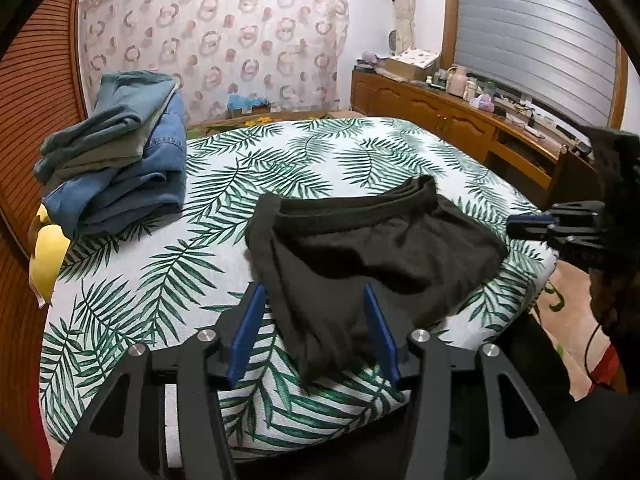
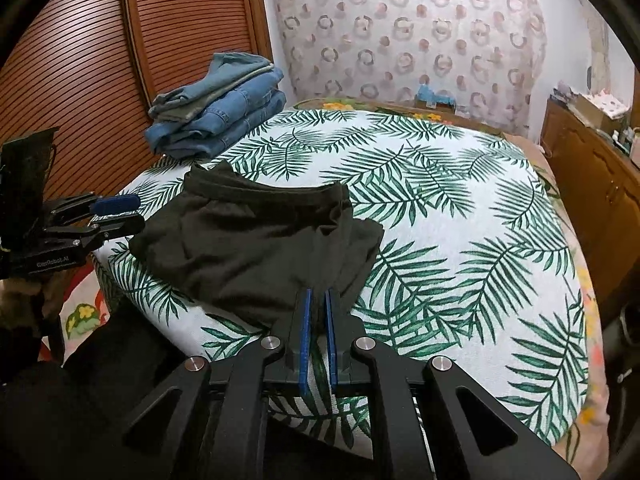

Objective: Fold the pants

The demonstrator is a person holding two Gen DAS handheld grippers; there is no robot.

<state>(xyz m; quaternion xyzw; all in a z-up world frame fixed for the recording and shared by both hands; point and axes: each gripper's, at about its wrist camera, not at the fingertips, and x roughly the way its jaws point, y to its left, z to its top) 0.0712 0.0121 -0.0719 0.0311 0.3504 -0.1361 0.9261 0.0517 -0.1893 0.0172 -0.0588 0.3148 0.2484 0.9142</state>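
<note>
Right now the black pants (image 1: 360,248) lie bunched at the bed's (image 2: 460,208) near edge, soft and limp; right gripper (image 2: 316,312) pinches a corner, left gripper (image 1: 314,320) gapes around another. Best held by the hems.

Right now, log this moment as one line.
task: fold pants | left gripper: open, around black pants | right gripper: shut on black pants | folded jeans stack: far corner

Stack of jeans (image 2: 218,114) blocks bed's (image 2: 460,216) far-left corner by slatted door (image 2: 80,80). Rt half of bed open — dresser (image 1: 452,116) beyond rt edge.
</note>
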